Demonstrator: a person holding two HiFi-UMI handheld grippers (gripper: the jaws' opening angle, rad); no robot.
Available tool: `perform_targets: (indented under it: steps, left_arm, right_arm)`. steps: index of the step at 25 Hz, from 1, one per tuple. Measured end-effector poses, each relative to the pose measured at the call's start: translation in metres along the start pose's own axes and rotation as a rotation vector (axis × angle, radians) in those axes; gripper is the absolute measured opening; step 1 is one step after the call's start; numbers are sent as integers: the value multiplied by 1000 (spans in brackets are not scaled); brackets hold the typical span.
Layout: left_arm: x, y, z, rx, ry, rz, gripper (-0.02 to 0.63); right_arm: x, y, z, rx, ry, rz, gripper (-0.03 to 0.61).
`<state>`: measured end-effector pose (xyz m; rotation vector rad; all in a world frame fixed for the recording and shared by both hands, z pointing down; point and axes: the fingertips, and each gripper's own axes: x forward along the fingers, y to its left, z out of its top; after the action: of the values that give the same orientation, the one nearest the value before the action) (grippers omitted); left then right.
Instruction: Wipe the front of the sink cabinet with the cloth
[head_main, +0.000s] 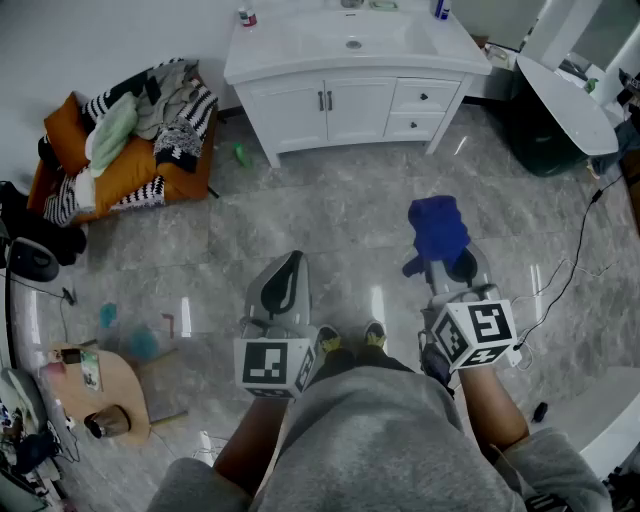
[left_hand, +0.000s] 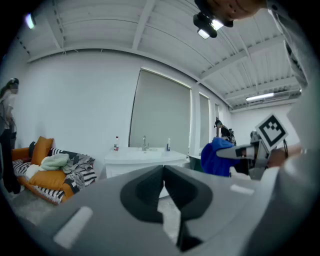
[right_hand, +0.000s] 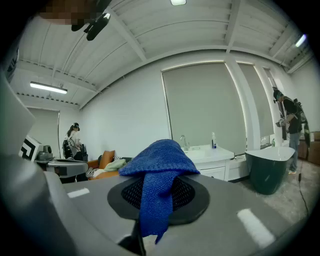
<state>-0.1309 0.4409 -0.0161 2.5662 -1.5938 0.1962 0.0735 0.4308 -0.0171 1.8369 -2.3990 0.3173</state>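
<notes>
A white sink cabinet (head_main: 345, 105) stands against the far wall, some way ahead of both grippers; it also shows small in the left gripper view (left_hand: 142, 159) and the right gripper view (right_hand: 212, 162). My right gripper (head_main: 440, 262) is shut on a blue cloth (head_main: 437, 228), which bunches over its tips and hangs down between the jaws (right_hand: 159, 185). My left gripper (head_main: 283, 278) is shut with nothing in it, jaws meeting (left_hand: 163, 172). Both are held low over the grey floor, in front of the person's knees.
An orange cushion heap with striped clothes (head_main: 125, 140) lies left of the cabinet. A dark green tub (head_main: 550, 120) stands at the right, with a cable (head_main: 580, 250) on the floor. A small wooden table (head_main: 95, 385) sits at lower left. People stand in the background.
</notes>
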Motion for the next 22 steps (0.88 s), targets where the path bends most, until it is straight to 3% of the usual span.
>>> perform_targets:
  steps: [10, 22]
  left_arm:
    - [-12, 20, 5, -5, -6, -4, 11]
    - [-31, 67, 7, 22, 10, 48, 11]
  right_arm:
    - [3, 21, -4, 6, 11, -21, 75]
    - [13, 65, -3, 23, -4, -11, 71]
